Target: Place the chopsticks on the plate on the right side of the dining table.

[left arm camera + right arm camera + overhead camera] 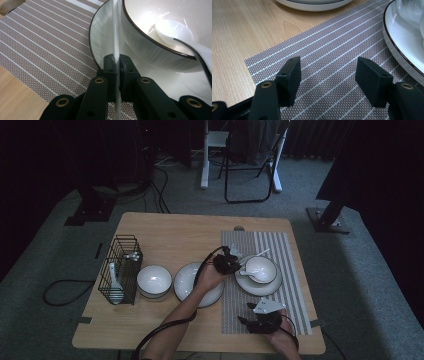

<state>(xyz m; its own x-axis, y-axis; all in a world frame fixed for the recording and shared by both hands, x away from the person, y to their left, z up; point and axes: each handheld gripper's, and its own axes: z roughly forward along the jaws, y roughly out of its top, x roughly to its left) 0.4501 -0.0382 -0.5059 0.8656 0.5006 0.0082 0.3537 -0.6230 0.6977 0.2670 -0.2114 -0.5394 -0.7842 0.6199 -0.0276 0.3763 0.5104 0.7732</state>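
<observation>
- At the table's far left stands a black wire rack (120, 269) with a white spoon (114, 279) hanging in it — you have not touched it.
- Just right of the rack sits a small white bowl with a dark rim (154, 280), and beside that a flat white plate with a dark rim (188, 281) on the bare wood, partly under your left forearm.
- Your left gripper (226, 261) reaches across to the brown striped woven placemat (279, 251). Its jaws are pinched tight on a thin white rod (115, 37), most likely a chopstick, though you cannot tell for sure. The rod runs up from the jaws over the rim of the white dark-rimmed plate on the mat (100, 37), close against the wall of the white bowl stacked on that plate (150, 50).
- A white ceramic spoon (172, 30) lies inside that stacked bowl.
- Your right gripper (261, 319) rests low over the mat's near edge, jaws standing well apart with nothing between them.
- The step in hand looks like setting the rod down at this place setting. Next, lower it beside the plate, keep it from knocking the bowl, then let the jaws part.
</observation>
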